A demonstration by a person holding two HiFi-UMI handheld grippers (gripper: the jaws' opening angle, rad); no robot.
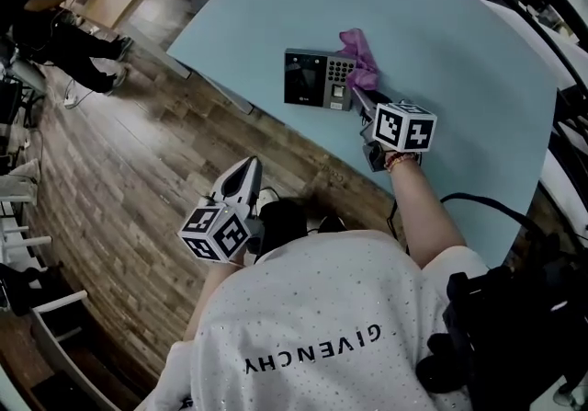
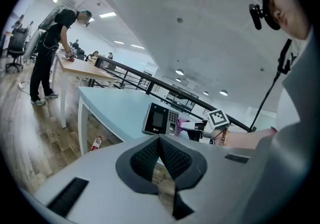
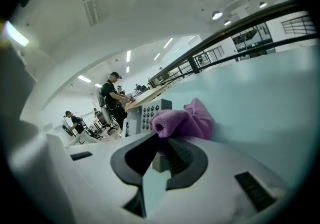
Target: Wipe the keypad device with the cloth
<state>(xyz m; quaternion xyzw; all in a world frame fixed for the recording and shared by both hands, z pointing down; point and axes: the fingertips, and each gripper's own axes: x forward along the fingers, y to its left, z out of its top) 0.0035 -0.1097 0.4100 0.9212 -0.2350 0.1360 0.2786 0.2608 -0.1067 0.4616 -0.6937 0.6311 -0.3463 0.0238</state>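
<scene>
The right claw (image 1: 356, 98) pinches the cloth (image 1: 359, 58), bunched on the right end of the keypad (image 1: 315, 78) near the edge of the table (image 1: 459, 23); the left claw (image 1: 246, 172), pressed together and empty, hangs clear of it. With nothing bracing the keypad, a wiping stroke may simply shove it along or off that edge.

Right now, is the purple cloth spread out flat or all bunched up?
Bunched up. The cloth is a crumpled lump with folds, pinched in the right tool beside the keypad.
</scene>
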